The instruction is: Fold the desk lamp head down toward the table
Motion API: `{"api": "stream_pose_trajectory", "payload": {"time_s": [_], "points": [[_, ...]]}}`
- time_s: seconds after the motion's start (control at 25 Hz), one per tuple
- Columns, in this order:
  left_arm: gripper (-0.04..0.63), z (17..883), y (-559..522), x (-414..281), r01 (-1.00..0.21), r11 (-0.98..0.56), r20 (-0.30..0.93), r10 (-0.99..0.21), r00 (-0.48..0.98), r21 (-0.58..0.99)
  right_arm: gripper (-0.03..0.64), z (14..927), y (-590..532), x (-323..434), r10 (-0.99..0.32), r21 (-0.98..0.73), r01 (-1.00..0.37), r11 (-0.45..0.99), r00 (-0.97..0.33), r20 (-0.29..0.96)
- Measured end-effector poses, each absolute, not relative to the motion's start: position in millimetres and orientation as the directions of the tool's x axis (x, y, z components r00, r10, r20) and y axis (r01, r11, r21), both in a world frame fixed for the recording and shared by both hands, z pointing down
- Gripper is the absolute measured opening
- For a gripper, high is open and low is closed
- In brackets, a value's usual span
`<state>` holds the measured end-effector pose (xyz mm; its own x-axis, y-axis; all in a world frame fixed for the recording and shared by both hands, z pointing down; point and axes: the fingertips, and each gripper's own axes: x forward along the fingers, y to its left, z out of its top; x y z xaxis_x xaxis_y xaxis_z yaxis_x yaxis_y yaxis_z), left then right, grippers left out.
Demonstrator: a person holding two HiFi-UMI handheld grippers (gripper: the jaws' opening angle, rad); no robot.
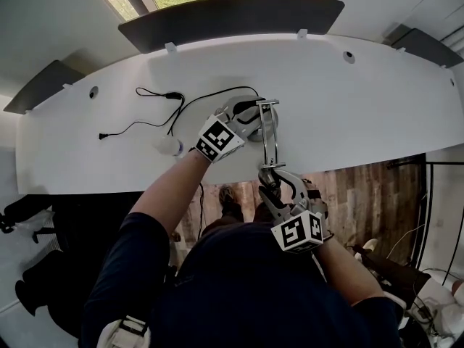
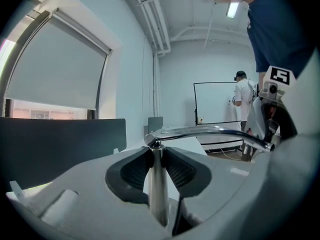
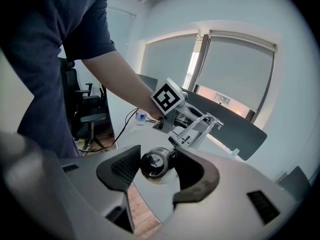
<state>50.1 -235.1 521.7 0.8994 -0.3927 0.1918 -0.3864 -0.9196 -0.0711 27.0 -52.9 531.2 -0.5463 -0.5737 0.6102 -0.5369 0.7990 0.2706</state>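
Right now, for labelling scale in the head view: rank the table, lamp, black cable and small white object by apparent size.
1. table
2. black cable and lamp: the cable stretches wider but is thin, the lamp is bulkier, so unranked
3. small white object

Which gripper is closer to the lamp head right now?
Right. The lamp head sits between the right gripper's jaws, which stand apart. The left gripper is clamped on the lamp post, farther from the head.

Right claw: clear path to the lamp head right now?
Probably yes: the lamp head sits between the open jaws of the right claw, nothing blocking. The left claw holds the lamp post.
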Motion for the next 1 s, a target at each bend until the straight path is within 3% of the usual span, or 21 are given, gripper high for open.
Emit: {"api": "stream_pose_trajectory", "payload": {"time_s": [1.0], "points": [[0.104,521,-234,50,-0.298,-0.951,0.148,-0.307,0.94,-0.079,0.202,593,-74,24,-0.557,0.363,-0.436,0.823,-0.498,0.664]]}}
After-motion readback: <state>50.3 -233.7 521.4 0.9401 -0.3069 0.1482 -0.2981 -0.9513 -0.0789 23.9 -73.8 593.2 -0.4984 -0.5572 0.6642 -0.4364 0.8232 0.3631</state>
